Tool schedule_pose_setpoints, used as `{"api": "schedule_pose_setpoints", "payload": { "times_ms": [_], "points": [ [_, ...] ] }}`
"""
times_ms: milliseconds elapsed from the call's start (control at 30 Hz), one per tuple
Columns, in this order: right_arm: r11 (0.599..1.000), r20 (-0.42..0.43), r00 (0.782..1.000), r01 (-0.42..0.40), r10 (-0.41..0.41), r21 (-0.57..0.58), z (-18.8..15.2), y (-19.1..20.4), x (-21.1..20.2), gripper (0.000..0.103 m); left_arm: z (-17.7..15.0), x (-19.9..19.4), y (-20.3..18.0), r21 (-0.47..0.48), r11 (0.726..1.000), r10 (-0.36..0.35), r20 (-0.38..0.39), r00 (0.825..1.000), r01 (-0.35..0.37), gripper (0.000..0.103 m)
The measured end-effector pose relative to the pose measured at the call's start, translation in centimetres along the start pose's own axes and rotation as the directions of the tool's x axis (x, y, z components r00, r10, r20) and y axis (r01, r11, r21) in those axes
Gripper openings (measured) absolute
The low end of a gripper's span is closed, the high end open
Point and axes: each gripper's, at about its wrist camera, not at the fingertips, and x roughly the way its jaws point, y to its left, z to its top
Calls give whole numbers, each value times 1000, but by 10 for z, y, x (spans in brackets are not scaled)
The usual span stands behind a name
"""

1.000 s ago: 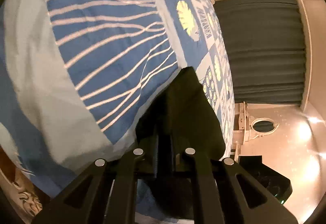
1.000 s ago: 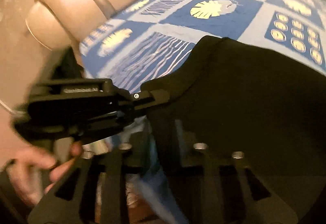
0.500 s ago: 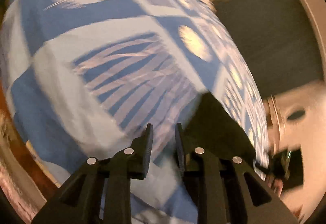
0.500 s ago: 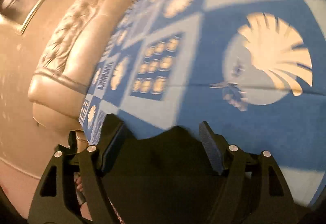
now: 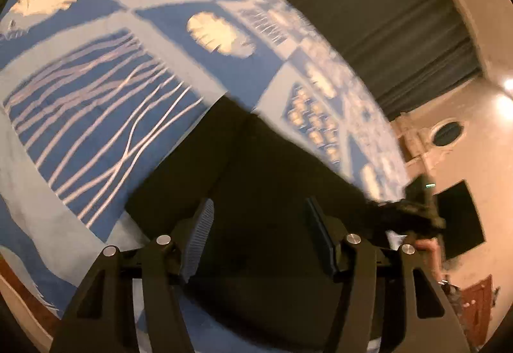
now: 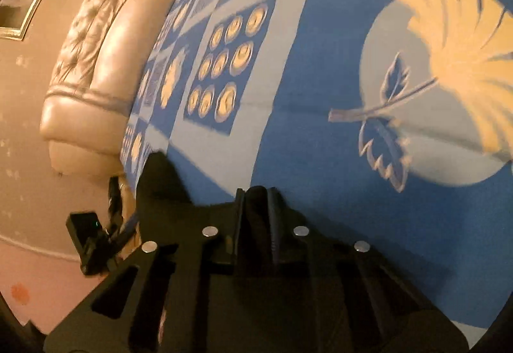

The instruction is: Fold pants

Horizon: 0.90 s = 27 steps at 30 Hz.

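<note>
Black pants lie flat on the blue patterned bedspread. My left gripper hovers just over their near part. Its jaws are opening and stand wide apart, and the pads press on nothing. In the right wrist view my right gripper is closing at the pants' edge, and a fold of black cloth is pinched between its pads. From there the pants stretch off to the left. Each view shows the other gripper at the far end of the garment: the right gripper and the left gripper.
A padded beige headboard borders the bed on the left of the right wrist view, with a framed picture on the wall beyond. A dark curtain hangs past the bed's far side. A hand holds the right gripper.
My left gripper let go of the pants' end, opened wide and drew back over the cloth. My right gripper swept along the pants to their edge and shut on a fold.
</note>
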Motion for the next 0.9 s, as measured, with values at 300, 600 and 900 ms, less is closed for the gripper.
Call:
{"api": "schedule_pose_setpoints", "payload": {
  "times_ms": [300, 600, 900],
  "points": [
    [994, 166, 985, -62, 46, 90, -14, -15, -26, 31, -7, 10, -5, 83, 996, 11, -10, 1000, -11, 76],
    [962, 543, 840, -160, 16, 219, -161, -104, -251, 69, -12, 27, -27, 222, 970, 108, -29, 994, -99, 93],
    [829, 719, 619, -190, -315, 526, -366, -251, -447, 77, -20, 24, -46, 287, 934, 216, 16, 976, -212, 98]
  ]
}}
